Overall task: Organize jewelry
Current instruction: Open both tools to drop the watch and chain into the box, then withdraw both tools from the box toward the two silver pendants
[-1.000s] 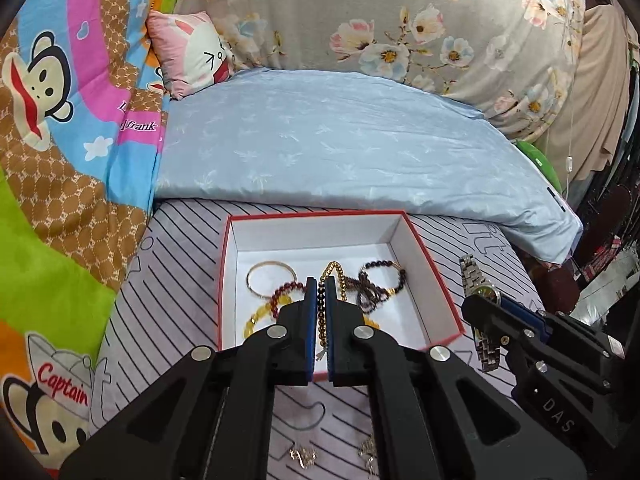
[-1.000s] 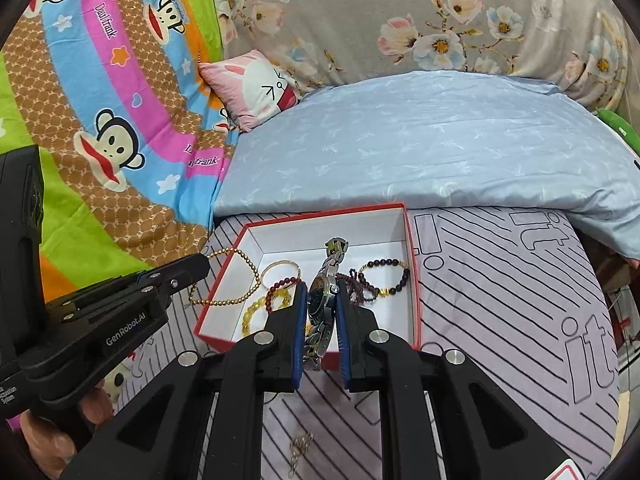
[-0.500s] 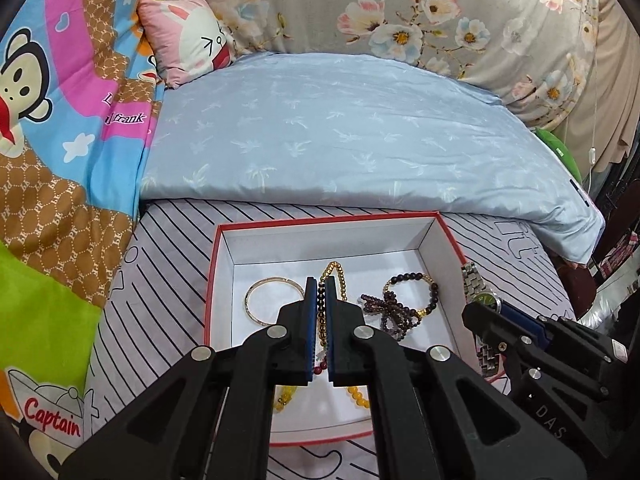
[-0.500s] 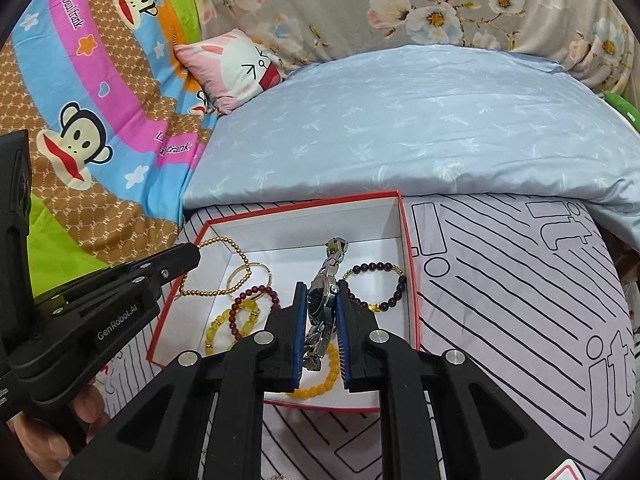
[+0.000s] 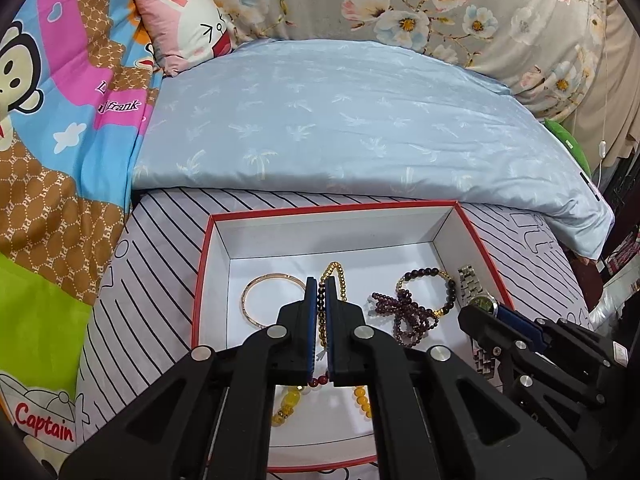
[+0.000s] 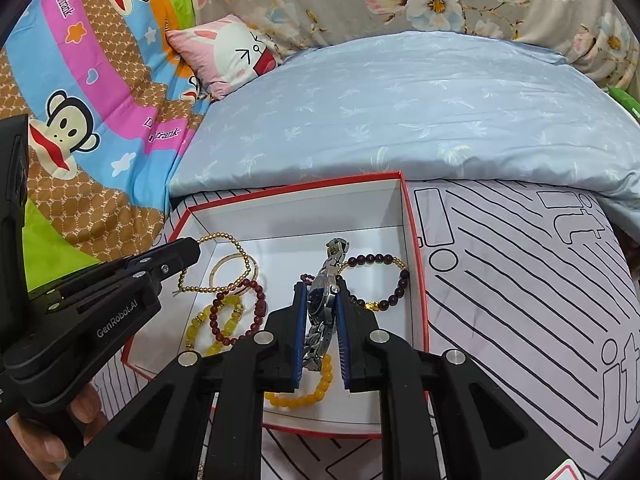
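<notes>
A white box with a red rim (image 5: 332,209) (image 6: 414,236) lies on the striped sheet. My left gripper (image 5: 321,292) is shut on a gold bead necklace (image 5: 338,276) (image 6: 218,236) and holds it over the box. My right gripper (image 6: 322,296) is shut on a silver watch (image 6: 329,276) (image 5: 470,286) over the box's right half. In the box lie a gold bangle (image 5: 262,284), a dark bead bracelet (image 6: 394,276), a purple bead bunch (image 5: 404,312), a red bead bracelet (image 6: 256,300) and yellow bead bracelets (image 6: 228,320).
A light blue pillow (image 5: 340,120) lies behind the box. A pink rabbit cushion (image 6: 228,50) and a cartoon monkey blanket (image 6: 72,120) are on the left. The person's hand (image 6: 60,436) holds the left gripper at lower left.
Both grippers have moved forward over the box with the necklace and the watch still held. The box now sits nearer and larger in both views.
</notes>
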A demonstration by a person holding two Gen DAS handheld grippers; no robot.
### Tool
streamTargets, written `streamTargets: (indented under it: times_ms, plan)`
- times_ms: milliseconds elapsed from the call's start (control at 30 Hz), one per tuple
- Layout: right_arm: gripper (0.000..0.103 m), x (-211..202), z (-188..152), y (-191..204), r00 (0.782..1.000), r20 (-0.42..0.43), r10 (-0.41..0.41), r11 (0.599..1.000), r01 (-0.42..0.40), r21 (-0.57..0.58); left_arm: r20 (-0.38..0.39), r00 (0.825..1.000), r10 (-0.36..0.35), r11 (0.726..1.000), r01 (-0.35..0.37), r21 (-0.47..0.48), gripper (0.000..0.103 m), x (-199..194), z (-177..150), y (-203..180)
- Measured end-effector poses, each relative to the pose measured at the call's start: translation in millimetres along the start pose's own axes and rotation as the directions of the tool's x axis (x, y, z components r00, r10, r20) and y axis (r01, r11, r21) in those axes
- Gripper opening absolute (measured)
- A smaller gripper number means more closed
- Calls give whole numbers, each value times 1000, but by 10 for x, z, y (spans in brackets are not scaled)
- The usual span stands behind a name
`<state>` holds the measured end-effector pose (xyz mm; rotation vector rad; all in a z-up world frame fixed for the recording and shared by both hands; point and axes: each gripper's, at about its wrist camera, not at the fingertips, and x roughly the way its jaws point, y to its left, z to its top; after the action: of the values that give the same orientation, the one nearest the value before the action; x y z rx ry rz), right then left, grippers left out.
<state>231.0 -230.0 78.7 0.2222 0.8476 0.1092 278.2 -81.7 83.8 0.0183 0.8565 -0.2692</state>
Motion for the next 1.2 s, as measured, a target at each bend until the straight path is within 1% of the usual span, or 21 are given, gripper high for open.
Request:
streamTargets:
  times_ms: [67, 133, 200, 233, 267, 300, 467, 833, 1200]
  plan:
    - [15, 9, -3, 13, 1000, -1, -1, 1000, 1, -5, -1, 1000, -2, 1000, 2, -4, 4, 13, -5, 8]
    - [17, -43, -5, 14, 1000, 26, -14, 1000, 14, -9, 9, 1000, 0, 1000, 0, -15, 6, 4, -6, 23]
    - [22, -83, 8, 16, 999, 41, -21, 1000, 21, -9, 11, 1000, 9, 1000, -8, -25, 22, -2, -5, 43]
    - [25, -112, 14, 13, 998, 50, -22, 1000, 23, -7, 14, 1000, 16, 999, -15, -33, 33, -13, -10, 57]
    - [25, -130, 16, 15, 998, 53, -19, 1000, 20, -8, 20, 1000, 22, 999, -21, -35, 39, -26, -12, 61]
    - [25, -149, 18, 19, 998, 56, -18, 1000, 18, -9, 25, 999, 29, 999, -28, -35, 40, -42, -15, 62]
    - [26, -233, -7, 48, 998, 60, -13, 1000, 14, -16, 23, 999, 26, 999, -25, -40, 41, -92, -42, 70]
    - [26, -436, -191, 148, 998, 62, -8, 1000, 10, -27, 26, 999, 30, 999, -29, -41, 41, -297, -165, 72]
    - [26, -711, -366, 306, 997, 72, -3, 999, 6, -40, 46, 999, 26, 999, -24, -45, 41, -612, -296, 69]
